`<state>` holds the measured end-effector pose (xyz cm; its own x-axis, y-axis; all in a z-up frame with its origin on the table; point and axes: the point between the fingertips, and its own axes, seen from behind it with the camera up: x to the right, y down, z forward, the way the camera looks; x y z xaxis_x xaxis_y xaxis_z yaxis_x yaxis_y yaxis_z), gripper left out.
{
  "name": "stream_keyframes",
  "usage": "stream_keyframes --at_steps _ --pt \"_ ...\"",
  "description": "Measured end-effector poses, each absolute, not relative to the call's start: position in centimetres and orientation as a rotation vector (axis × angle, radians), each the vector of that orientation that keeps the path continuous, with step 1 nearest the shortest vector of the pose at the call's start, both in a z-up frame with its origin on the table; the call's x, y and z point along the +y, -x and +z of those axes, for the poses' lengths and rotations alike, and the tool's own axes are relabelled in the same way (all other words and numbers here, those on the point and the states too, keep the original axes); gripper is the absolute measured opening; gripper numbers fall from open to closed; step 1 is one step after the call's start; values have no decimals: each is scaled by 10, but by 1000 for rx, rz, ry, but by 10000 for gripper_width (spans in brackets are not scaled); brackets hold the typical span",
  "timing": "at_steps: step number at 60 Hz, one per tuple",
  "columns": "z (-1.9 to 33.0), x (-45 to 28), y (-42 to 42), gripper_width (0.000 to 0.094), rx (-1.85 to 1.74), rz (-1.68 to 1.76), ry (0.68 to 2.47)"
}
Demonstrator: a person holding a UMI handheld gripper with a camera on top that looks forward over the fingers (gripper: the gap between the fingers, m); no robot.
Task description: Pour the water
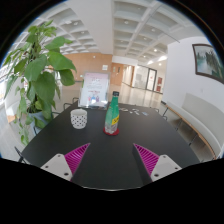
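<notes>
Claw view: our claw (111,157) is spread wide and holds nothing, pink pads (72,156) facing in over the dark counter (110,170). The bottle (112,114) stands upright beyond the fingers, roughly on the centreline between them, green top, pink label low down. The cup (79,118) sits to its left, near but apart, white with a perforated look, mouth up. That spacing reads as deliberate: room to close on the bottle without clipping the cup, and a short swing over to pour. We judge the task not yet started; the grasp on the bottle comes first. A plant (38,72) overhangs the counter at the left, clear of our path. Chairs (163,109) stand beyond the far edge.
</notes>
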<state>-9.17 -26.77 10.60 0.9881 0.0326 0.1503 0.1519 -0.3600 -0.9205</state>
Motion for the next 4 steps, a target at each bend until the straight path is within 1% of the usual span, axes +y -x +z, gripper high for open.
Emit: stream_keyframes --at_steps 4 --pt "109 -267 92 851 -127 -123 1927"
